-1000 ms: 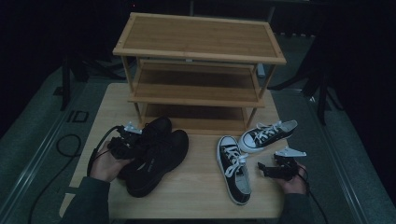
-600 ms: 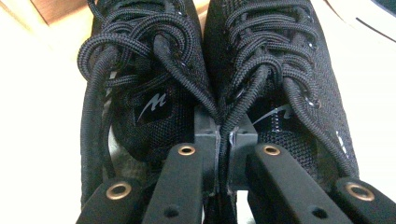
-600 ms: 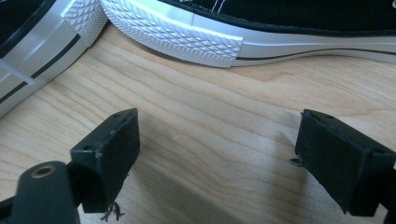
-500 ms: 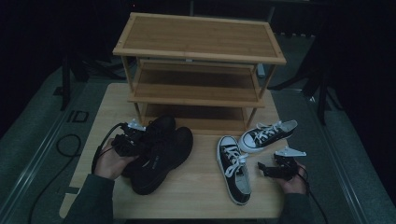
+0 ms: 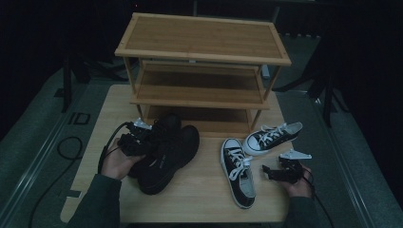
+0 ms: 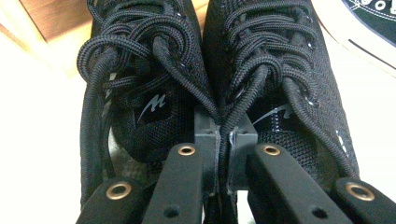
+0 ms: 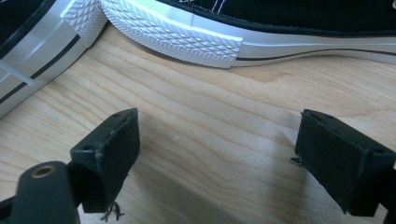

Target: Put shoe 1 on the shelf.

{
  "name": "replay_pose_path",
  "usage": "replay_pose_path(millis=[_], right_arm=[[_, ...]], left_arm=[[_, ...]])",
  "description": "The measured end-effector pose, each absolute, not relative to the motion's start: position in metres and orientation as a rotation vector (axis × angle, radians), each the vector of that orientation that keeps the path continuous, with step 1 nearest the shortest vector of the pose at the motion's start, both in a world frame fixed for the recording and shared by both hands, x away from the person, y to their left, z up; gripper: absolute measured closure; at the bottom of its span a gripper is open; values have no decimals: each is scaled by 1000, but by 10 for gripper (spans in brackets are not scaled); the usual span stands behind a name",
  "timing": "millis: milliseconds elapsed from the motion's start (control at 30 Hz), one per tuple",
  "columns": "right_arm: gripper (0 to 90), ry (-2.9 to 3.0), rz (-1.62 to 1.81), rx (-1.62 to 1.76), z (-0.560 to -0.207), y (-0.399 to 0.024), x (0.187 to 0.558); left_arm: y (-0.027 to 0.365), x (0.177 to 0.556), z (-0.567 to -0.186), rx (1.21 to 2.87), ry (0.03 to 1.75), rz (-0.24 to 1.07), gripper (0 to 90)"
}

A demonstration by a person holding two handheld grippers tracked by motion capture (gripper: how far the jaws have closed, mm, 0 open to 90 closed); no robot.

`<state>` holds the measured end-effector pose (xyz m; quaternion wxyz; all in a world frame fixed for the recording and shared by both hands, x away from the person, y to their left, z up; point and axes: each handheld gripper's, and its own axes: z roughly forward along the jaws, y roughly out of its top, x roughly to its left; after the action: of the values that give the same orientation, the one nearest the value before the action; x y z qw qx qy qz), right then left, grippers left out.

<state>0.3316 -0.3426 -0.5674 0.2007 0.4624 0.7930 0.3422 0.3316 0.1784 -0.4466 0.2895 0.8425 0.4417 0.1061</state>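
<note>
Left claw (image 6: pixel 223 140) clenched on the adjoining inner collars of the black shoes (image 5: pixel 166 149) at the counter's (image 5: pixel 199 199) left, toes pointing toward the rack (image 5: pixel 202 71) beyond; right claw (image 7: pixel 215 158) released, idle.

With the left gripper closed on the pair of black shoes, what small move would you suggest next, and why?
Probably lift the black shoes slightly and ease them toward the wooden rack. The left gripper pinches their inner edges together, they sit just before the rack's bare bottom shelf, and the right gripper rests open, holding nothing.
</note>
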Motion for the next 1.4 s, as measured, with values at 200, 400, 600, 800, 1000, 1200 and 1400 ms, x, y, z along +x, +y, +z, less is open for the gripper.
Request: replay_pose_path(millis=[200,400,600,800,1000,1200,1400], right_arm=[[139,2214,957,1295,-567,-342,332],[139,2215,956,1293,-567,-343,332],[139,2217,956,1290,-567,-343,332],[139,2217,957,1287,-567,-343,332],[139,2217,957,1289,-567,-343,332],[139,2218,957,1290,-567,-343,332],[140,2218,957,1289,-567,-343,332]], left_arm=[[174,335,-445,2247,1192,293,856],[167,341,-445,2225,1205,341,856],[160,347,-444,2230,1216,362,856],[152,353,-446,2216,1228,361,856],[145,359,-447,2204,1252,374,856],[139,364,-448,2190,1271,373,856],[131,370,-451,2170,1318,406,856]])
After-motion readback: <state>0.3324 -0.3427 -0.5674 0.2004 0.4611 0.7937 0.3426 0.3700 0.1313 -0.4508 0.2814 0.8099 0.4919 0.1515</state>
